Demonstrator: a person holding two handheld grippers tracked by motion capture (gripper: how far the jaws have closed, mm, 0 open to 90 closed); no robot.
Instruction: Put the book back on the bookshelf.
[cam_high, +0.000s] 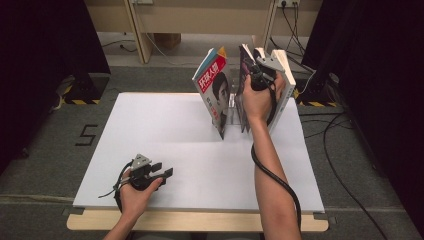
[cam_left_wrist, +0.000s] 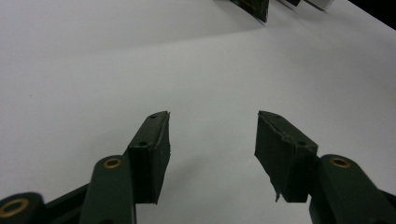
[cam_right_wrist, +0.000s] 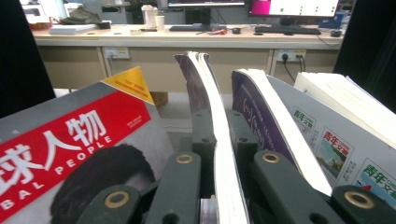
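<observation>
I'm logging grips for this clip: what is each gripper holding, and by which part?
The right gripper clamps a dark-covered magazine near its top edge. The left gripper holds nothing, jaws open over the table.

Even overhead light – soft shadows, dark edges; slightly soft focus.

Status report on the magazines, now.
Right gripper shut on the middle magazine in the rack. Left gripper open, idle on the table. Red magazine and purple magazine crowd either side.
</observation>
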